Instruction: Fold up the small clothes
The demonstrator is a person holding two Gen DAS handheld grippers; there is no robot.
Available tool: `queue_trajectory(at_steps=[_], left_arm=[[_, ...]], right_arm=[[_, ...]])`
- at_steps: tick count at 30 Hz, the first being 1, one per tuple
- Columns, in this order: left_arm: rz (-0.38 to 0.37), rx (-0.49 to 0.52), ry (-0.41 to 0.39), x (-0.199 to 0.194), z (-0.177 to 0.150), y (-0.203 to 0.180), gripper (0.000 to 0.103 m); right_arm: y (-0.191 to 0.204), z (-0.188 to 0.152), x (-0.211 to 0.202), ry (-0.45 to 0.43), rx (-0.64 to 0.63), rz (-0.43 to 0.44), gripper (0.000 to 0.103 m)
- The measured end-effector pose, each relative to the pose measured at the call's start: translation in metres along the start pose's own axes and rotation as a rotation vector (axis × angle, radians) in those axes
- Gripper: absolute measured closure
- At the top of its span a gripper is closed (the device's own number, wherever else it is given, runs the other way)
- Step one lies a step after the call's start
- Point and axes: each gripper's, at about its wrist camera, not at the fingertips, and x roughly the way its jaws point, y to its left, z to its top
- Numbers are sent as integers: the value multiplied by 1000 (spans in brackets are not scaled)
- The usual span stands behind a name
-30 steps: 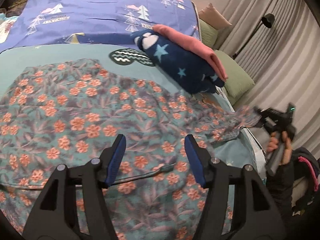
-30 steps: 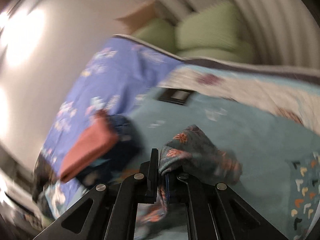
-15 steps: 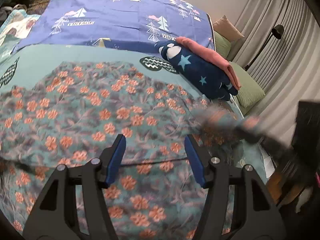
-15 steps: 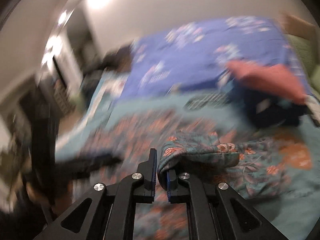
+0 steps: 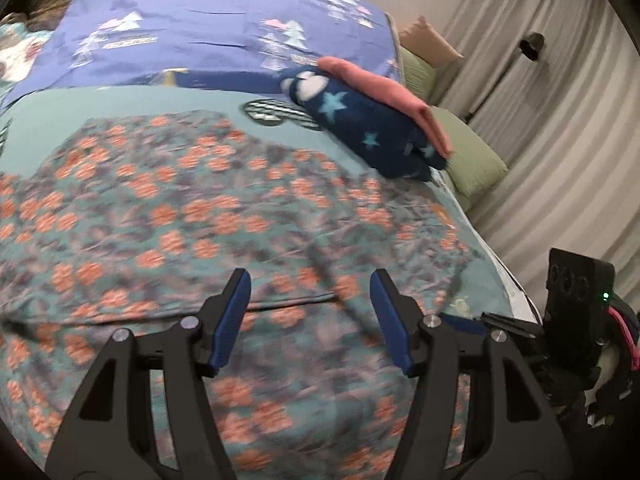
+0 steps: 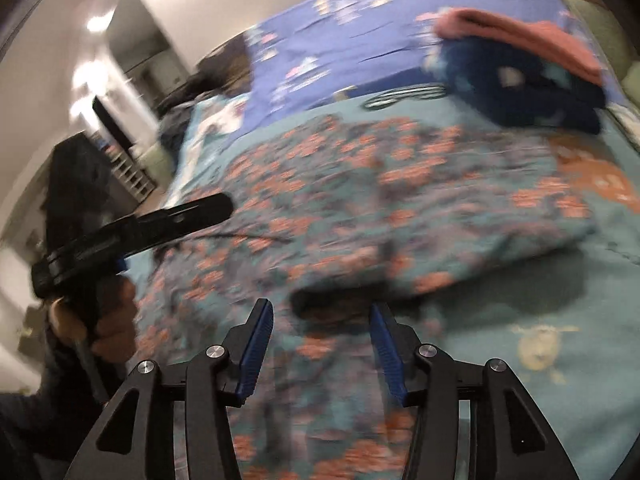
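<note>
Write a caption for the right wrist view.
Right gripper, jaws just opening, empty above the floral garment on the bed; folded stack behind.

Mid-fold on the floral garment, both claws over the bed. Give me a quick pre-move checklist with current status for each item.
1. Right claw released: ok, its jaws have just been opening, no cloth pinched.
2. Left claw free: ok, open above the floral garment, nothing between its pads.
3. Folded-over part lying on the garment: ok, it rests there.
4. Fold edges aligned: cannot tell, both views are blurred.
5. Folded stack, navy star piece under pink piece, clear of the work: ok, apart from the garment.
</note>
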Motion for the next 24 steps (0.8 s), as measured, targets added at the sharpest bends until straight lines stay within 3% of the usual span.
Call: queue_trajectory(at_steps=[3, 6, 11, 14, 17, 18, 19, 21, 22, 24], left_arm=[[-36, 63, 18, 13, 6, -28, 40], [-48, 207, 37, 26, 3, -67, 40], [3, 405, 91, 48, -15, -107, 40], [33, 452, 115, 57, -27, -112, 40], [102, 437, 131, 69, -28, -110, 41], [111, 420, 136, 72, -26, -107, 51], [112, 391, 142, 74, -24, -103, 68], [89, 336, 149, 74, -18, -96, 86], [72, 310, 143, 70, -14, -94, 93], [57, 278, 104, 60, -9, -90, 93]], right_arm=[[0, -1, -7, -3, -15, -92, 52], [-1, -6, -15, -8, -38, -185, 52], [-22, -16, -29, 12, -2, -290, 52], [-36, -19, -40, 10, 25, -351, 52], [-42, -18, -49, -4, 37, -372, 52], [-41, -18, -51, -10, 38, -376, 52], [-40, -17, -52, -16, 37, -379, 52], [-37, -15, -54, -27, 30, -377, 52], [-35, -14, -54, -31, 27, -375, 52], [-31, -12, -55, -38, 17, -373, 52]])
